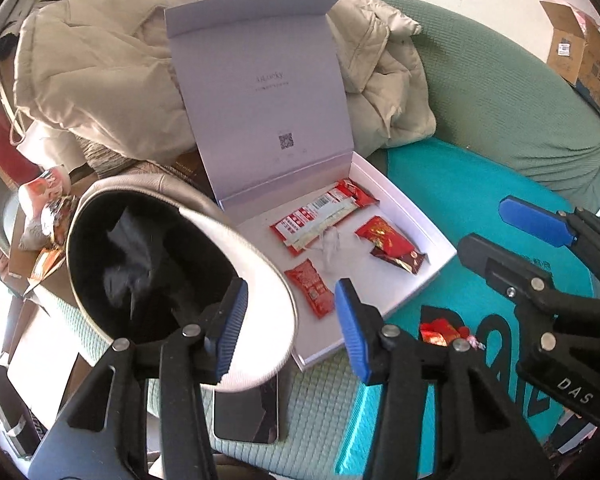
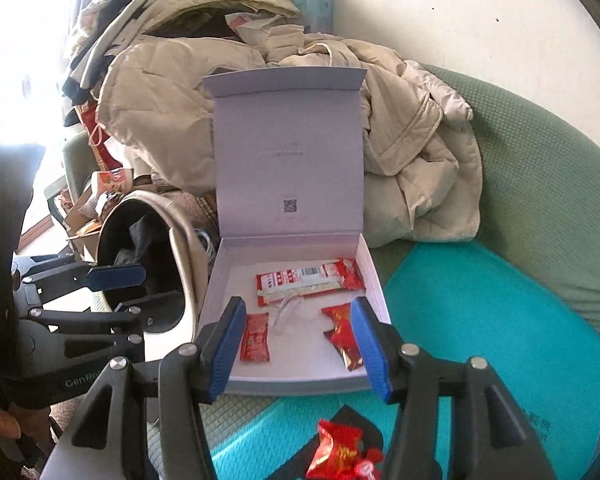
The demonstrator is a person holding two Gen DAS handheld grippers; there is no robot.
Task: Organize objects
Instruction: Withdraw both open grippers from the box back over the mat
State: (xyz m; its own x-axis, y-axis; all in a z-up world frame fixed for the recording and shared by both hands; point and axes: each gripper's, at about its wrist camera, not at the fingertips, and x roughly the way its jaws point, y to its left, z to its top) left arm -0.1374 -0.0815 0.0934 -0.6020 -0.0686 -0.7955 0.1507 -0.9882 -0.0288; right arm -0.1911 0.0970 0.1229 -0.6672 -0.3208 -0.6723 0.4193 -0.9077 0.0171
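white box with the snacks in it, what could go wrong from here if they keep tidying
The white box has its tall lid standing upright against the beige coat; a nudge could possibly drop it shut on the snack packets. A red candy lies outside on the teal mat, below the right gripper, and is easily missed. A phone lies near the cushion edge and could be knocked off.

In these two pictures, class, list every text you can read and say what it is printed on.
"DAS": right gripper body.
"GenRo", cut off: left gripper body.
Box lid: faint brand line, unsure; QR code below.
Snack packets, cardboard box label: too small to read.
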